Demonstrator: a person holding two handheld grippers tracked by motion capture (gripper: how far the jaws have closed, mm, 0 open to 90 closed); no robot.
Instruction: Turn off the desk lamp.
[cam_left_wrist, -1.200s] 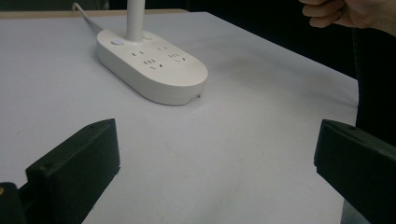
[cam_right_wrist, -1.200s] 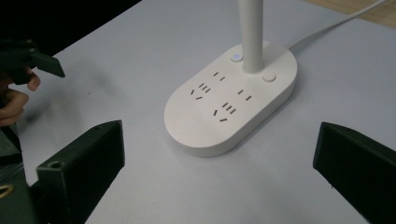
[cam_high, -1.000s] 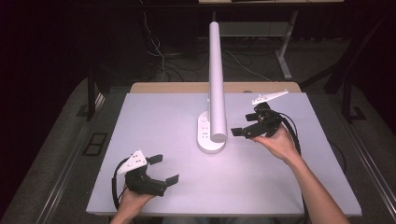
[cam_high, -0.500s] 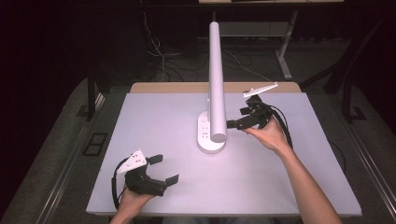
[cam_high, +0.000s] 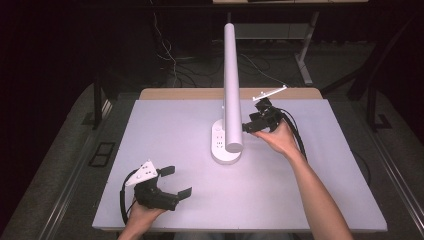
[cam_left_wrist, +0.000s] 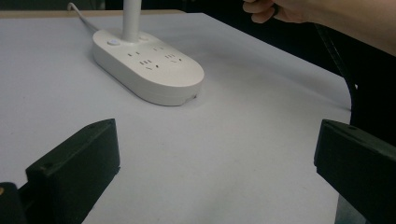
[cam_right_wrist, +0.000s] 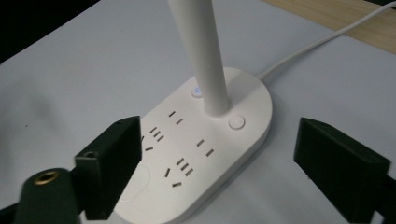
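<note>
The right gripper (cam_high: 246, 127), jaws apart and just narrowing on nothing, hangs beside the lamp's upright stem (cam_right_wrist: 205, 60), its socket base (cam_right_wrist: 201, 154) just below; the left gripper (cam_high: 172, 184) rests wide open, well apart.

One lamp, one table, two grippers

One white desk lamp (cam_high: 227, 145) stands near the table's centre: one upright stem (cam_right_wrist: 201, 51), two round buttons (cam_right_wrist: 236, 122) at its foot, four socket groups (cam_right_wrist: 180, 168) on the base, one cord (cam_right_wrist: 322, 39) leaving toward 12 o'clock. One white table (cam_high: 310, 200). Two grippers: the left gripper (cam_high: 172, 181) at 7 o'clock, the right gripper (cam_high: 248, 127) at 2 o'clock.
</note>
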